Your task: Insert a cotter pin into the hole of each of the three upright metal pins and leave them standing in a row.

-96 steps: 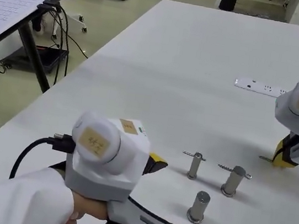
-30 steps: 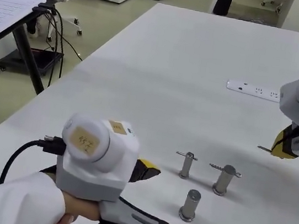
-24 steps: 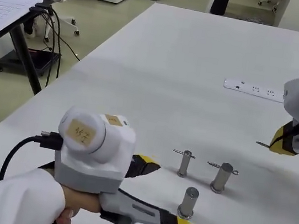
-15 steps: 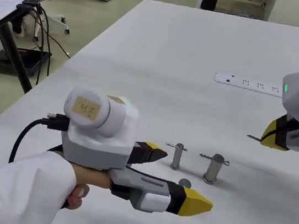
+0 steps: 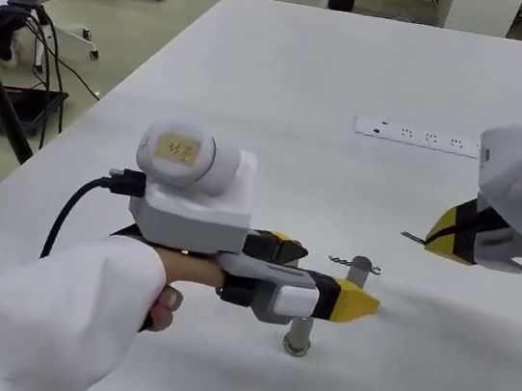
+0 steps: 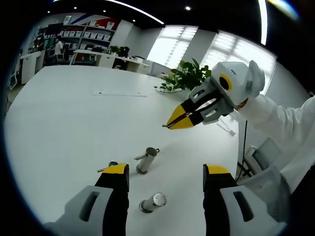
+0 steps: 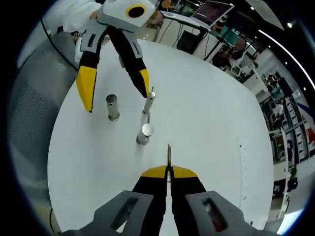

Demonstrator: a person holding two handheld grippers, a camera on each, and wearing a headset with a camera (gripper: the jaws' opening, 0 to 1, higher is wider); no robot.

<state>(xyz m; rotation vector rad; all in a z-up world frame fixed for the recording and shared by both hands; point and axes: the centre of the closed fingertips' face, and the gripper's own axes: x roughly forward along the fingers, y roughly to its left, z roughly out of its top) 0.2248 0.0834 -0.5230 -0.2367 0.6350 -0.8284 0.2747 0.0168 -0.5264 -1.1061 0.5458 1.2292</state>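
Left gripper (image 6: 167, 171): fingers (image 6: 117, 182) wide open, empty, by the bare metal pin (image 6: 152, 202) toward the tabletop's (image 5: 285, 92) near edge. Right gripper (image 7: 168, 173): fingers clamped on a cotter pin (image 7: 169, 157), above the tabletop.

Left tongs (image 6: 167, 170), right tongs (image 7: 168, 172) yellow-tipped, black-grey; metal pins (image 7: 112, 107) silver; table (image 5: 285, 92) white.

- Bright, even overhead light across the white table (image 5: 287, 82).
- Faint soft shadow on the table beside the metal pin (image 5: 358, 271).
- Blown-out windows (image 6: 197, 46) beyond the table's far edge.
- Fisheye bending at the table's edges, both gripper views.
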